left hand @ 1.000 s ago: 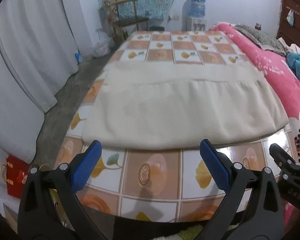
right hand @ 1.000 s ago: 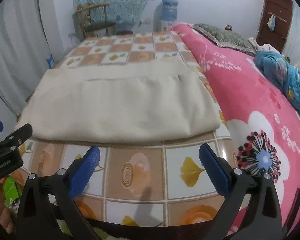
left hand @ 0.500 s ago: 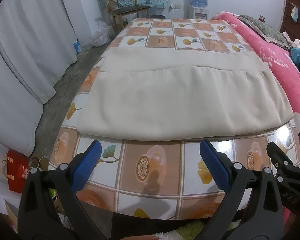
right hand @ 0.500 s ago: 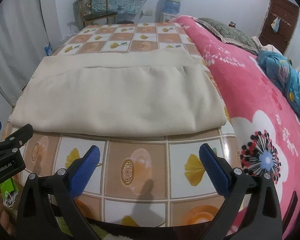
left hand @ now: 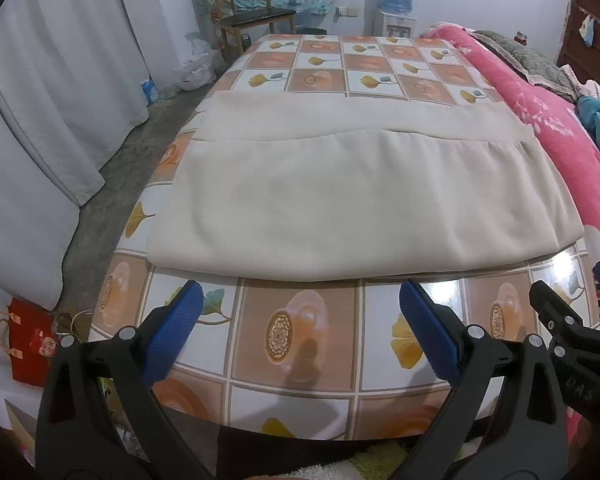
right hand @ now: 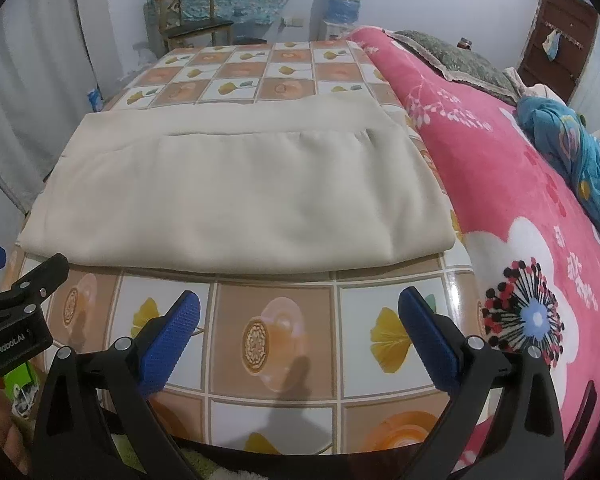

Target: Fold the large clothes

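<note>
A cream garment (left hand: pixel 360 200) lies folded flat on the table (left hand: pixel 300 344), whose glossy cloth is patterned in orange and white squares with ginkgo leaves. Its upper layer ends in a hem partway back, leaving a strip of the lower layer showing behind it; what kind of clothing it is cannot be told from these wide-angle views. The left gripper (left hand: pixel 300 332) hovers over the bare near edge of the table, its blue-padded jaws spread wide and empty, the garment's near folded edge just ahead of the fingertips and not touching them. The right gripper (right hand: pixel 300 332) is held the same way, jaws parted with nothing between them, facing the garment's near edge from a little further right. Each gripper shows at the side of the other's view. A pink flowered blanket (right hand: pixel 520 200) covers the bed beside the table on the right, and a wooden chair (left hand: pixel 248 12) stands beyond the far end.
</note>
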Tool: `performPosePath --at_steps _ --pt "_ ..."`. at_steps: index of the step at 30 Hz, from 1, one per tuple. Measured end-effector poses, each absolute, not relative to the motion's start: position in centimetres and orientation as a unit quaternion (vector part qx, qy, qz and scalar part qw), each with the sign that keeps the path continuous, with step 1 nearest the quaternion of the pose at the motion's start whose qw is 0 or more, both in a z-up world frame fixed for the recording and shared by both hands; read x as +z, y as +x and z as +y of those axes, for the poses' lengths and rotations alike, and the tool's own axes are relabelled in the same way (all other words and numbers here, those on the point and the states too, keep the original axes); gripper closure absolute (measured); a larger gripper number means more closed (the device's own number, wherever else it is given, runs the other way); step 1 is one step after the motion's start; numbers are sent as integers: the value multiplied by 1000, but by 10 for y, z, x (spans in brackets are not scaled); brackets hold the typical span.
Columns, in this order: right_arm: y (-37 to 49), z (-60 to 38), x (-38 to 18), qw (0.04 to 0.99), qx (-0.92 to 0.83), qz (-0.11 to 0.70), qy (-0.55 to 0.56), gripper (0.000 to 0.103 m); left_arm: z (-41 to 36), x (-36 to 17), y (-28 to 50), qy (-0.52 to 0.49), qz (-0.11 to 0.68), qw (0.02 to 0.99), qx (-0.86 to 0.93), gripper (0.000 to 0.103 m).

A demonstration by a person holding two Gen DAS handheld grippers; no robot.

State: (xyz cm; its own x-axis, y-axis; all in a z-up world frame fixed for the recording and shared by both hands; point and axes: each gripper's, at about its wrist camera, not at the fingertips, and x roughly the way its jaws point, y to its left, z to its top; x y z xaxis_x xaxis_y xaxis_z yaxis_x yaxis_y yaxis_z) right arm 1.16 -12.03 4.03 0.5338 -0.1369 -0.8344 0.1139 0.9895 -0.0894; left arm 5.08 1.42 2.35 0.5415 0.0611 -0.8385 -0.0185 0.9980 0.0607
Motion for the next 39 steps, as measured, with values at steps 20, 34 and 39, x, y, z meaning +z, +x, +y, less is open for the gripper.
performPosePath --at_steps 20,34,39 --pt "11 -119 43 876 -72 477 -16 6 15 25 51 16 476 879 23 8" --pt "11 -119 44 875 -71 478 -16 6 14 27 52 15 474 880 23 8" --pt "10 -119 44 876 -71 478 -17 6 15 26 51 15 474 880 23 8"
